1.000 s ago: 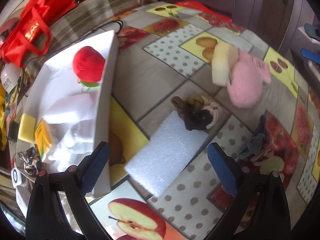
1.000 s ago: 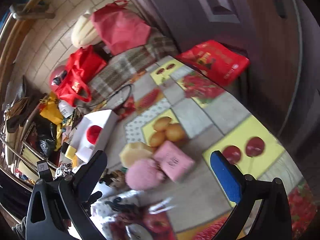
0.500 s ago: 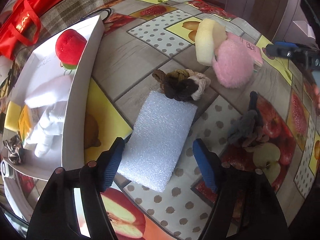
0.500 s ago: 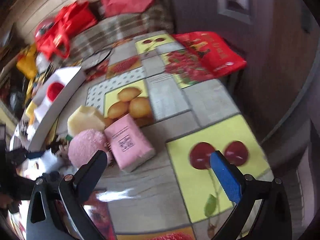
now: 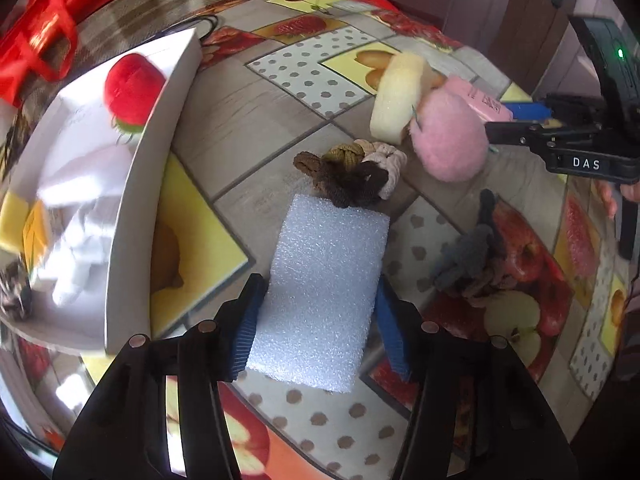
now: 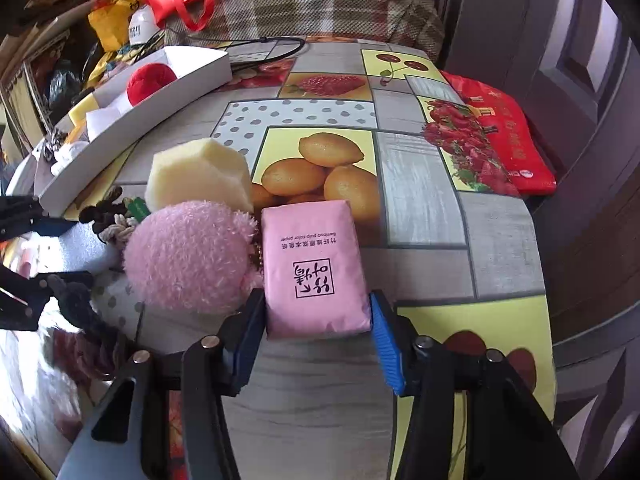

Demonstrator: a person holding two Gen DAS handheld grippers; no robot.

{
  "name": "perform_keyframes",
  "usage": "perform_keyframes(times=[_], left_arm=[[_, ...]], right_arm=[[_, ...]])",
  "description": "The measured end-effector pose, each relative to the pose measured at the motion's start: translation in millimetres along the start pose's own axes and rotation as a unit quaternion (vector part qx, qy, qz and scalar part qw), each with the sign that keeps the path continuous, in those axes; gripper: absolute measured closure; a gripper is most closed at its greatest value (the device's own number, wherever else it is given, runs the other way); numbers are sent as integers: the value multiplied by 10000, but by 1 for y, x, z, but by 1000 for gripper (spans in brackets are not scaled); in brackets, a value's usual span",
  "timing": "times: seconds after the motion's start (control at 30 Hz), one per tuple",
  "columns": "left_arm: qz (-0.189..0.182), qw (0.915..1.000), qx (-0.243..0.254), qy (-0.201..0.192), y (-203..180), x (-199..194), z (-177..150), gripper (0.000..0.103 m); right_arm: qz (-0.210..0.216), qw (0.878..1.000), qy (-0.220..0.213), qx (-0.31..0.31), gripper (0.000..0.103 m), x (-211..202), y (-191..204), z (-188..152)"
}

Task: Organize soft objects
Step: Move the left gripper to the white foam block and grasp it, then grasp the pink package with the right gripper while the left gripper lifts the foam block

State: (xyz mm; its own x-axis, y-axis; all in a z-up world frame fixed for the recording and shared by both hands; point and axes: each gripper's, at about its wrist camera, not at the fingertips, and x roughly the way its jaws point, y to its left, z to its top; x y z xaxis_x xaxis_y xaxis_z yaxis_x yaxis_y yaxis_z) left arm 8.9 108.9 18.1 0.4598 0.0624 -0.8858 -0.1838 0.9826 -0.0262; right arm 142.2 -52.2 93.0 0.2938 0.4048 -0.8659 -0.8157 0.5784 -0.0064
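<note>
**Both grippers closed on soft items**

Left gripper [image 5: 318, 320] clamps one white foam block [image 5: 324, 292], extending toward 12 o'clock. Right gripper [image 6: 318, 332] clamps one pink tissue pack [image 6: 316, 268]; one pink pompom [image 6: 188, 256] touching at 10 o'clock.

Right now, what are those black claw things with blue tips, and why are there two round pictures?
They are two grabbers that a person holds, one per hand. Each carries a camera looking along its fingers, giving one round picture each. The left gripper has its blue pads against the sides of a white foam block. The right gripper closes around a pink tissue pack. On the fruit-print table also lie a pink fluffy ball, a yellow sponge, hair scrunchies and a white box holding a red plush strawberry.
</note>
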Motion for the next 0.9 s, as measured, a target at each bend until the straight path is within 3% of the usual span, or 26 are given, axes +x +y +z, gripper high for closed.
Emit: perform_keyframes(times=[0.17,0.37,0.6,0.9], left_arm=[[10,9970,-643,-423,15,-33,-18,49],[80,9890,-950,-1135,22,-86,-17,49],[189,9813,-918,-1682,18,-129,-11,49],[391,9742,-1165,-1895,31,-152,-20,49]], right_arm=[[80,9960,-455,761,53,-38,-11,-10],[308,9873,-1043,1157,53,-85,-13,0],[685,9790,-1716,861,53,-136,17,23],[1052,9768,-1808,454,53,-146,56,37]])
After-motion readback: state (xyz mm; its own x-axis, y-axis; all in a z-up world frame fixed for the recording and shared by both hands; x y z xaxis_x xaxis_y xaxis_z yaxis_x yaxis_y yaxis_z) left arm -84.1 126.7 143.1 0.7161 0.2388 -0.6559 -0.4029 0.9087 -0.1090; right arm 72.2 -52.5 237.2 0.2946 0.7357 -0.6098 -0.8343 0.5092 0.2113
